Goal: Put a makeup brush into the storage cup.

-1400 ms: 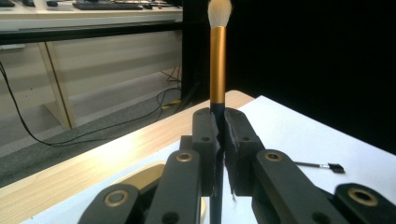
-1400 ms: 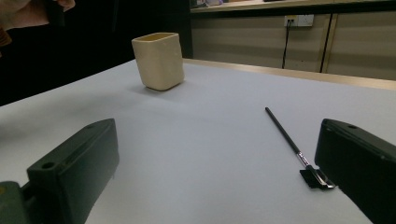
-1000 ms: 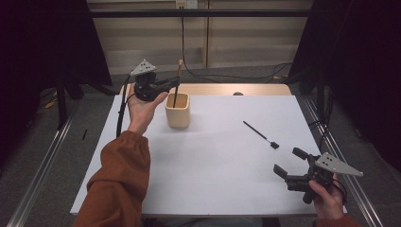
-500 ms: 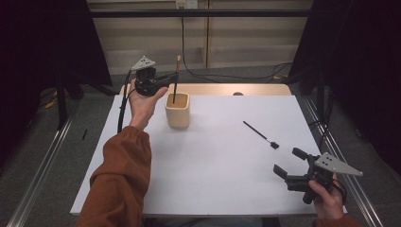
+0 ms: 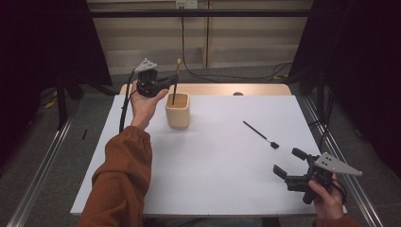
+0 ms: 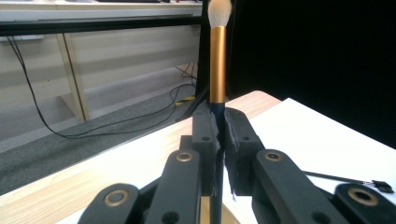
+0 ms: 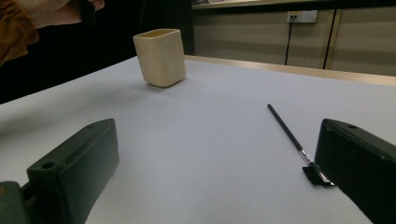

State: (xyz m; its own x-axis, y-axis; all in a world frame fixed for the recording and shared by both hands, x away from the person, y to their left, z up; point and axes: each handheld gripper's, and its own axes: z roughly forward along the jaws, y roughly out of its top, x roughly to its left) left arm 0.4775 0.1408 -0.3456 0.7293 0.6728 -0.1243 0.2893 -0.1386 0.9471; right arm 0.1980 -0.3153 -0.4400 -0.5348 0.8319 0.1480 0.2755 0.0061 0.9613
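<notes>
Left tool (image 5: 172, 84) clamped on upright makeup brush (image 5: 176, 80), handle dipping into beige cup (image 5: 178, 110), right tool (image 5: 289, 164) spread wide above counter (image 5: 213, 156), near thin black brush (image 5: 260, 134)

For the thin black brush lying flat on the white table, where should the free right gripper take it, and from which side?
Probably at mid-handle of the thin black brush, coming straight down from above with jaws across its length. It lies flat on the white table, so no side gives room under it. The handle is straight and bare; the small flat head is at the end nearer the open right gripper.
</notes>
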